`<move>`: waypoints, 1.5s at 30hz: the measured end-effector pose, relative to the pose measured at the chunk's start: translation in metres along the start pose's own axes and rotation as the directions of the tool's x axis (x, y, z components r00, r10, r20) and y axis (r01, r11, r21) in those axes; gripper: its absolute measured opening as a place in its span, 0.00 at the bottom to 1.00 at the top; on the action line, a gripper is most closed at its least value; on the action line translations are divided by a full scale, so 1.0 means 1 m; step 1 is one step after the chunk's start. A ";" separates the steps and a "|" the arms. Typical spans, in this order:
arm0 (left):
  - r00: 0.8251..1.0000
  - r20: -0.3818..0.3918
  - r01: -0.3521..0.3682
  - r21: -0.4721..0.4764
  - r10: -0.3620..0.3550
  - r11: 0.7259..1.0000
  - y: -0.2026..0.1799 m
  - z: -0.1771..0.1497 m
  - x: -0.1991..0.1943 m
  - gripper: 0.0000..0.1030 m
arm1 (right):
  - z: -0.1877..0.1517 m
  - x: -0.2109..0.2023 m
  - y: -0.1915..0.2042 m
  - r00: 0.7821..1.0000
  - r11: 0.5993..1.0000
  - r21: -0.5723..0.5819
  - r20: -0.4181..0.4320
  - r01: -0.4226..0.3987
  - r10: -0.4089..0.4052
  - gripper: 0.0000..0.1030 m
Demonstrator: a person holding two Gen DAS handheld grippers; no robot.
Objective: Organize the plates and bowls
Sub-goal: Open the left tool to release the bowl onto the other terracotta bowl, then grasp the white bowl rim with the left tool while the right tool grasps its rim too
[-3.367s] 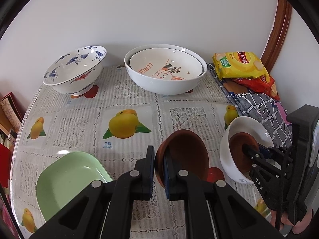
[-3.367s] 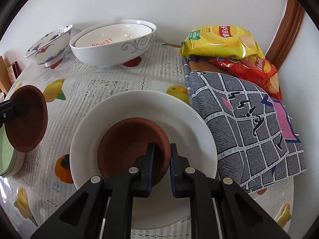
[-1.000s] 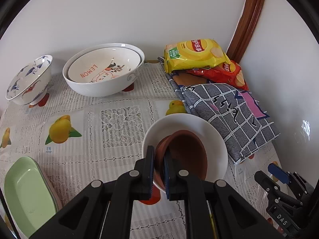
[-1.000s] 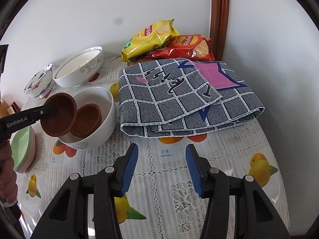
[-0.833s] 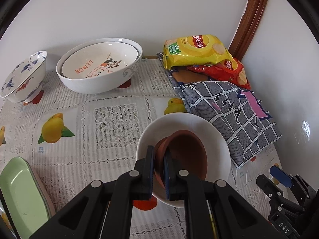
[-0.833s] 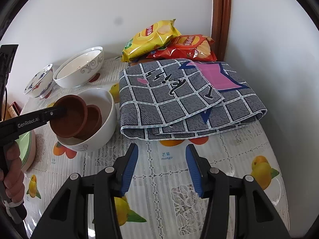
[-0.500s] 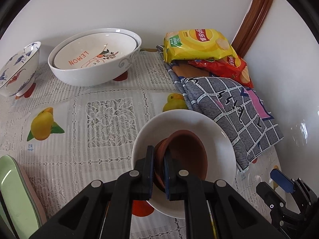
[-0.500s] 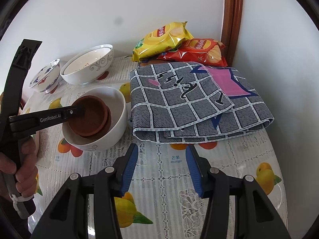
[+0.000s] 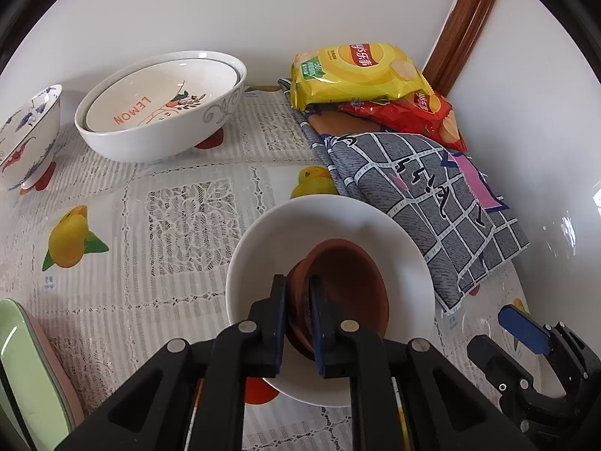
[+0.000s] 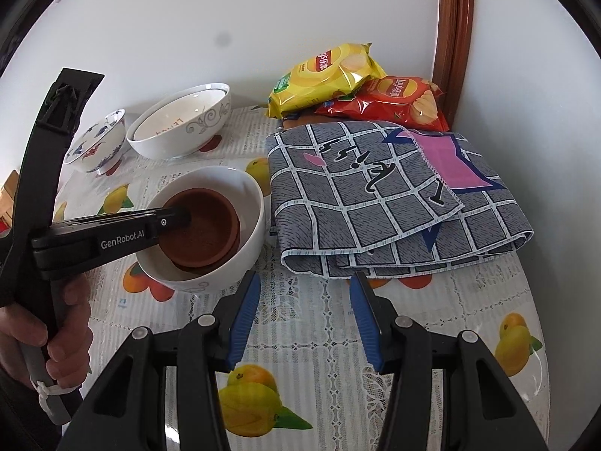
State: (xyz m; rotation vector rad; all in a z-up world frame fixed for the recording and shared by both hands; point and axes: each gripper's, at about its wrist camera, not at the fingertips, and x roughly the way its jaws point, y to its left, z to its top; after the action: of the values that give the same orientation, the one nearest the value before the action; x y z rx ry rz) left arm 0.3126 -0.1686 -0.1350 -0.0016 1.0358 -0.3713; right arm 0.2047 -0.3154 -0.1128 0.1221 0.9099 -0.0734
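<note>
Left gripper (image 9: 297,312) clamped on the rim of a brown dish (image 9: 347,293), lowered into the white bowl (image 9: 263,248) apparently onto a second brown dish (image 10: 234,238) nested beneath; seat it level before releasing, while the right gripper (image 10: 304,310) hangs open above the worktop (image 10: 300,383)

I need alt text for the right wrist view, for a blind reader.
The left gripper holds a brown dish by its rim inside a white bowl, stacked on another brown dish. The right gripper hangs open over the fruit-print tablecloth.
</note>
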 end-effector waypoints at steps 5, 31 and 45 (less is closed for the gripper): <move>1.000 0.007 0.006 0.019 -0.006 1.000 -0.002 -0.002 -0.008 0.32 | 0.000 -0.001 -0.002 1.000 1.000 0.020 -0.003 -0.021 0.021 0.48; 0.992 -0.026 -0.128 -0.054 0.127 0.990 0.031 -0.005 -0.033 0.49 | 0.029 0.020 0.021 0.989 0.989 0.068 -0.046 -0.134 0.137 0.36; 0.987 -0.103 -0.129 -0.016 0.127 0.991 0.030 -0.003 0.009 0.49 | 0.038 0.063 0.031 0.989 0.995 0.072 -0.123 -0.070 0.078 0.20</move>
State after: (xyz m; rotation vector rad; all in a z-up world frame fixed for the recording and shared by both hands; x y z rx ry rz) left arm 0.3234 -0.1428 -0.1494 0.0638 1.1350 -0.2443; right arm 0.2770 -0.2909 -0.1373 0.2254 1.0279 -0.0277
